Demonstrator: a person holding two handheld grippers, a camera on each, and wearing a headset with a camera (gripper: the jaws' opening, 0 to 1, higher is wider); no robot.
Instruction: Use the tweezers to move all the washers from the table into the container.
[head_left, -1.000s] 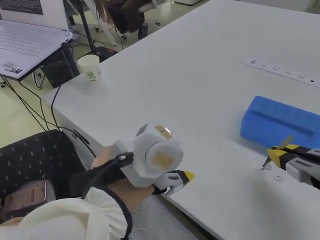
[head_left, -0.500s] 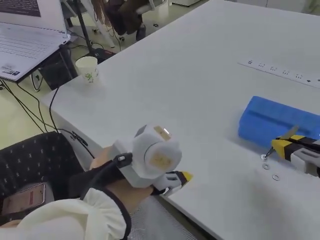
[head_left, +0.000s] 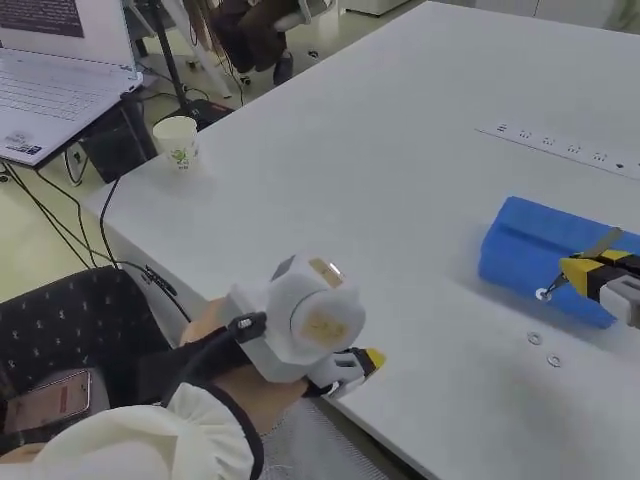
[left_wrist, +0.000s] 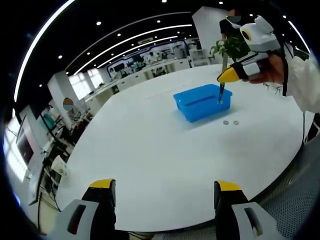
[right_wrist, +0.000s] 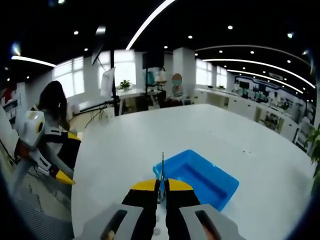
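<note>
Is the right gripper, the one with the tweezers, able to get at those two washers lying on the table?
Probably yes: the washers lie on bare table beside the container, near the right gripper, nothing between. Its tweezers seem to carry one already.

The white table (head_left: 380, 200) carries a blue container (head_left: 540, 250), two washers (head_left: 534, 338) between it and the near edge, a paper cup (head_left: 178, 142) at the left corner, and a power strip (head_left: 560, 147) farther back.
</note>
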